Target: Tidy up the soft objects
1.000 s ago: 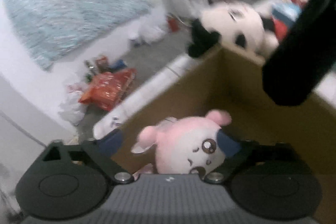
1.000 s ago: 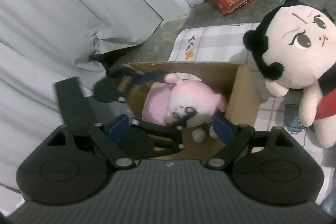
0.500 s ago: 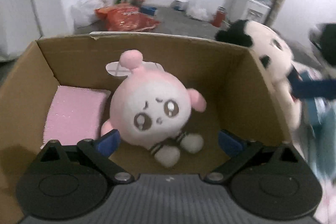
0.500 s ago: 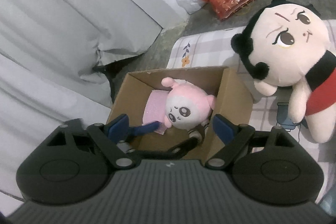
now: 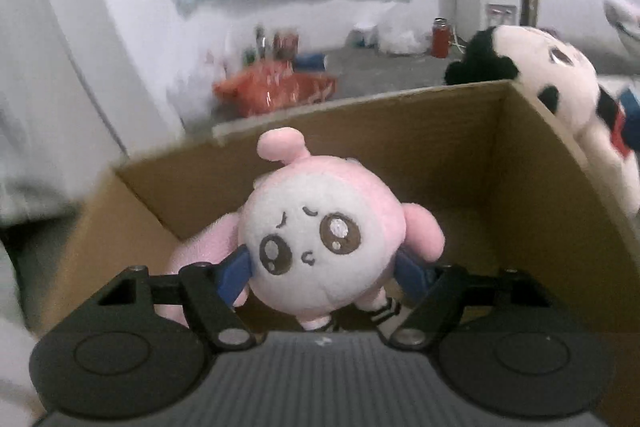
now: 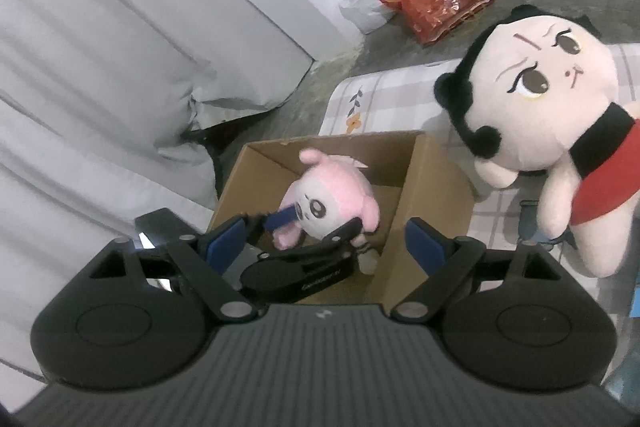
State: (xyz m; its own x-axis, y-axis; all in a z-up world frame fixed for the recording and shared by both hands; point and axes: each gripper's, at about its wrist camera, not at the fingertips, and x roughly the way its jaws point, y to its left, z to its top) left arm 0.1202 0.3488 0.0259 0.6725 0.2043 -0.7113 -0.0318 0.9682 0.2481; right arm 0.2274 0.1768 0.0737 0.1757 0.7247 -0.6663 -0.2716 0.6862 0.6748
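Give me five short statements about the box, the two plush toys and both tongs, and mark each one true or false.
1. The round pink plush toy is inside the brown cardboard box. True.
2. The left tongs are closing with the pink toy between them. True.
3. The right tongs grip the pink toy. False: they hang open and empty.
4. The big black-haired doll in red lies in the box. False: it lies beside it on the checked bedding.
5. The box is lidded. False: open-topped.

Small plush: pink, white face.
Box: brown.
Large doll: cream, black hair, red top.
Mat: grey-white check.
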